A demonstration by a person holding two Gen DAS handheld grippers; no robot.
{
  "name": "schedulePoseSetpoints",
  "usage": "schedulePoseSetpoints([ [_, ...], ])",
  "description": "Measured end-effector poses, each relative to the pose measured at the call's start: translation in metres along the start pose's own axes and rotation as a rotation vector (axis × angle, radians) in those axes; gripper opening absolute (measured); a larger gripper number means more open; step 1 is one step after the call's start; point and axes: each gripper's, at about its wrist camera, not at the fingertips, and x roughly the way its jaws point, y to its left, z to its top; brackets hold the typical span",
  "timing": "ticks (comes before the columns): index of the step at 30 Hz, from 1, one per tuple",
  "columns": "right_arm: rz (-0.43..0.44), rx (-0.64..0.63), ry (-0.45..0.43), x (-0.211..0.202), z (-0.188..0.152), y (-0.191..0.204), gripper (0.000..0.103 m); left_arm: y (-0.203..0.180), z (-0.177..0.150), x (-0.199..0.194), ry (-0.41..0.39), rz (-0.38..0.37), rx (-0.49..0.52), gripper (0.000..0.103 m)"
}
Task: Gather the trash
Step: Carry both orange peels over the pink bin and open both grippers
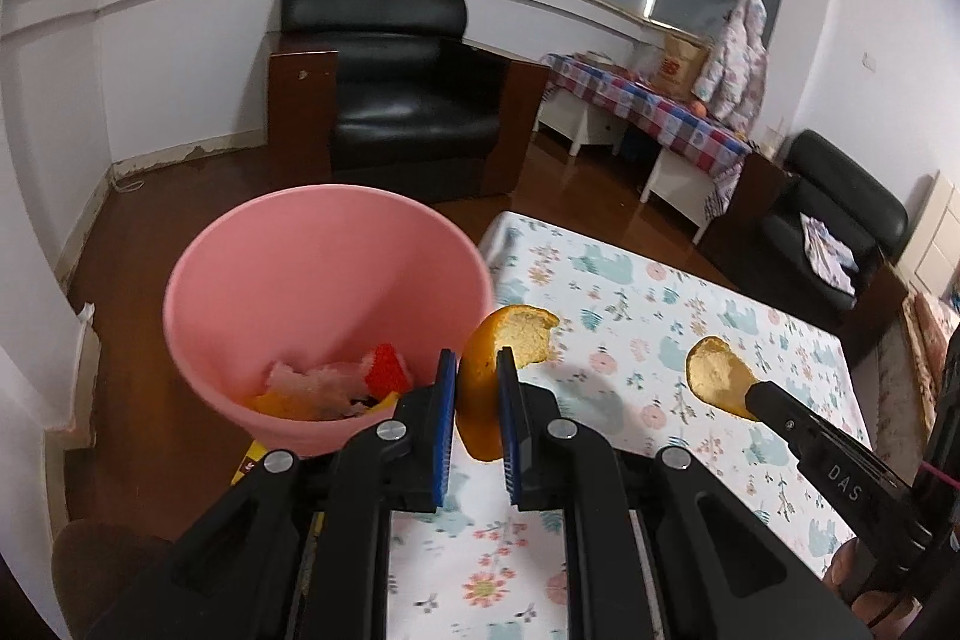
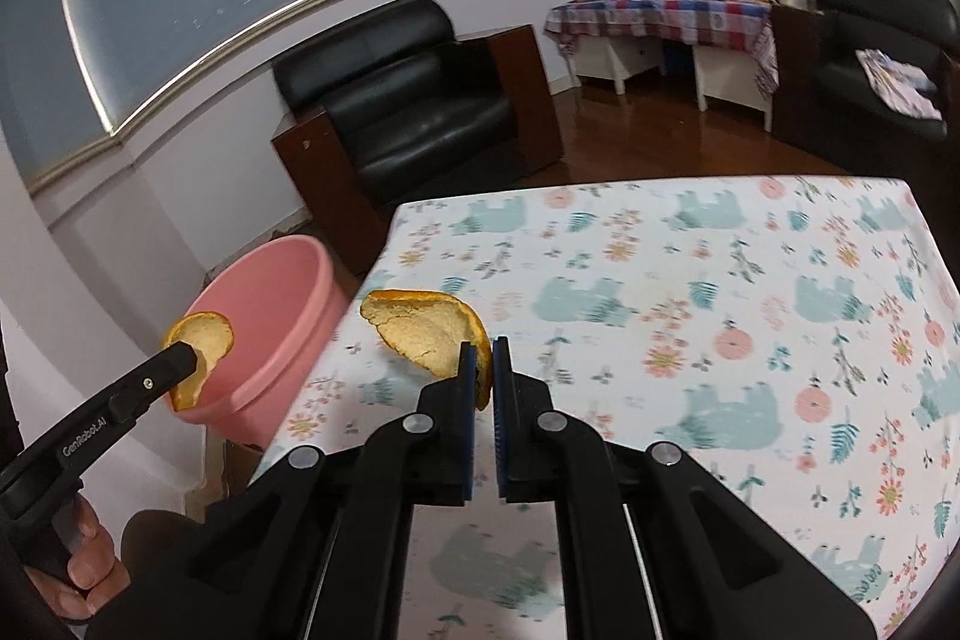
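The desk (image 2: 690, 280), covered with a white cloth printed with bears and flowers, fills the right and lower part of both views. The round pink plastic bin (image 1: 312, 280) stands off the desk's left edge, at centre left in the left wrist view and at lower left in the right wrist view.

Left tool (image 1: 477, 373): clenched on a curved piece of orange peel (image 1: 507, 346). The piece stands roughly upright between the blue pads, its pale inner side to the right. In the picture it sits just right of the bin's rim, so the bin mouth lies to the left and slightly up from the tool. This hand is the nearer to the bin.

Right tool (image 2: 485, 361): clenched on a second curved piece of orange peel (image 2: 420, 328), gripped at its right end. The long axis runs left from the pads, toward the bin. The bin lies well to the left, beyond the desk edge.

Hard to make out:
- Bin contents (image 1: 336, 388): orange, red and pale scraps, types unclear.
- Whether either piece is directly over the bin mouth cannot be told.
- The bin's base is hidden by the tool bodies.
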Motion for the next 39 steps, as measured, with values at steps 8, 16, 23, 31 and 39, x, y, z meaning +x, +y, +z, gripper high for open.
schedulePoseSetpoints([
  [8, 0.018, -0.084, 0.001, 0.003, 0.01, 0.042, 0.005, 0.032, 0.0, -0.008, -0.021, 0.025, -0.054, 0.012],
  [16, 0.056, -0.177, 0.007, 0.012, 0.02, 0.09, 0.005, 0.055, 0.0, -0.012, -0.047, 0.063, -0.092, 0.013],
  [23, 0.079, -0.246, 0.025, 0.023, 0.022, 0.125, 0.005, 0.072, 0.004, -0.009, -0.06, 0.089, -0.13, 0.013],
  [31, 0.085, -0.29, 0.072, 0.043, 0.018, 0.152, 0.005, 0.096, 0.004, -0.002, -0.056, 0.12, -0.165, 0.013],
  [39, 0.068, -0.304, 0.111, 0.063, 0.014, 0.159, 0.005, 0.11, 0.003, 0.009, -0.043, 0.146, -0.184, 0.013],
])
